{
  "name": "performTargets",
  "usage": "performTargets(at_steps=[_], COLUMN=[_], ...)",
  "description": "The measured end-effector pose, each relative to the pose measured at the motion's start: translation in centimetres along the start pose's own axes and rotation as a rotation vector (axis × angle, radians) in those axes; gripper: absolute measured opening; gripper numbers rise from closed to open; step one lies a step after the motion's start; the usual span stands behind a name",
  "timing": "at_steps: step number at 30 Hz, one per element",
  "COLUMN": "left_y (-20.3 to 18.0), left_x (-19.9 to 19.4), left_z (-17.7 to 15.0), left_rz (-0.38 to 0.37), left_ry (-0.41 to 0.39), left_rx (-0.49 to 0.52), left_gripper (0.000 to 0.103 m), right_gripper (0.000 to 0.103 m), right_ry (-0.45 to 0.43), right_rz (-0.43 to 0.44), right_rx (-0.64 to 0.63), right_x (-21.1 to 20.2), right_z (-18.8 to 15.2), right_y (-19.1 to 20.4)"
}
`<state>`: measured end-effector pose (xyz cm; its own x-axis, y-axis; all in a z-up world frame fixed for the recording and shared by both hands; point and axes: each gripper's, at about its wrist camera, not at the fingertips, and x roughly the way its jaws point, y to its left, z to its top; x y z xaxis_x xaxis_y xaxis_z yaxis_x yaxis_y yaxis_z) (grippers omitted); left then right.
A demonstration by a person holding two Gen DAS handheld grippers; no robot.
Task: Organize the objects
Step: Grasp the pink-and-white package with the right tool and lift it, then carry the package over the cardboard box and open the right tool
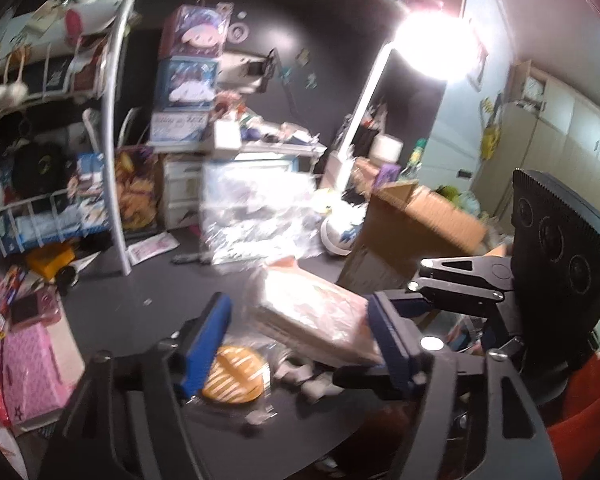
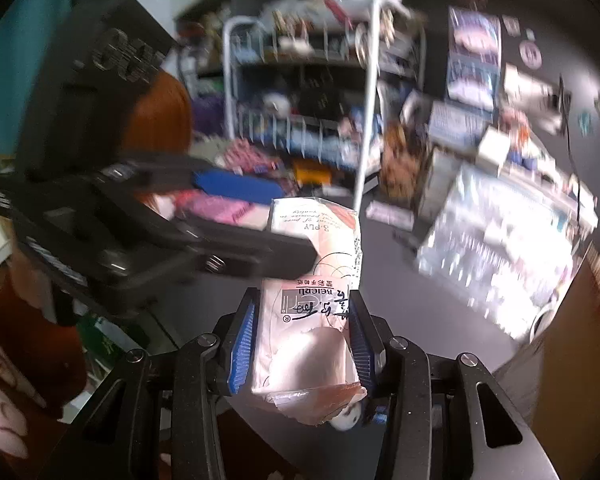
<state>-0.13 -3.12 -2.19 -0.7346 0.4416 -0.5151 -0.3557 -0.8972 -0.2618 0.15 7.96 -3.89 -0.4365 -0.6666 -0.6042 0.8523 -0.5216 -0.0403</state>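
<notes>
A pink tissue pack (image 2: 308, 344) in clear wrap hangs above the dark table (image 1: 140, 312). My right gripper (image 2: 303, 300) is shut on its near end, both blue pads pressing its sides. In the left wrist view the pack (image 1: 312, 312) lies between the fingers of my left gripper (image 1: 298, 304). The right-hand pad touches it, while a gap shows at the left-hand pad (image 1: 208, 340). My right gripper (image 1: 420, 278) comes in from the right of that view. In the right wrist view the left gripper (image 2: 292, 224) straddles the pack's far end.
A wrapped round orange biscuit (image 1: 236, 376) and small grey pieces (image 1: 300, 376) lie on the table under the pack. An open cardboard box (image 1: 412, 232) stands right, crinkled clear bags (image 1: 260, 208) behind, a white wire shelf (image 1: 116, 120) and a pink box (image 1: 28, 368) left. A red sleeve (image 1: 580, 400) is at the lower right.
</notes>
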Motion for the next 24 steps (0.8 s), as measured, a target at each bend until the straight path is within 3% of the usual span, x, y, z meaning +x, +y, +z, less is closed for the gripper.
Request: performTargets(at_steps=[7,18,24], left_y=[-4.0,-11.6,-13.9], left_x=[0.3,6.6,11.3], left_z=[4.1,9.7,10.4], left_rz=[-0.084,-0.193,-0.209], left_ry=[-0.034,-0.001,0.103], left_rx=[0.044,0.125,0.126], left_gripper=[0.038,0.033,0.033], right_gripper=[0.036,0.034,0.034], right_ry=[-0.070,-0.094,-0.034], right_rz=[-0.065,-0.222,-0.270], right_rx=[-0.058,0.033,0.092], right_x=[-4.9,-12.3,-13.2], right_z=[2.1,0.9,-0.8], right_y=[-1.8,-9.2,-12.8])
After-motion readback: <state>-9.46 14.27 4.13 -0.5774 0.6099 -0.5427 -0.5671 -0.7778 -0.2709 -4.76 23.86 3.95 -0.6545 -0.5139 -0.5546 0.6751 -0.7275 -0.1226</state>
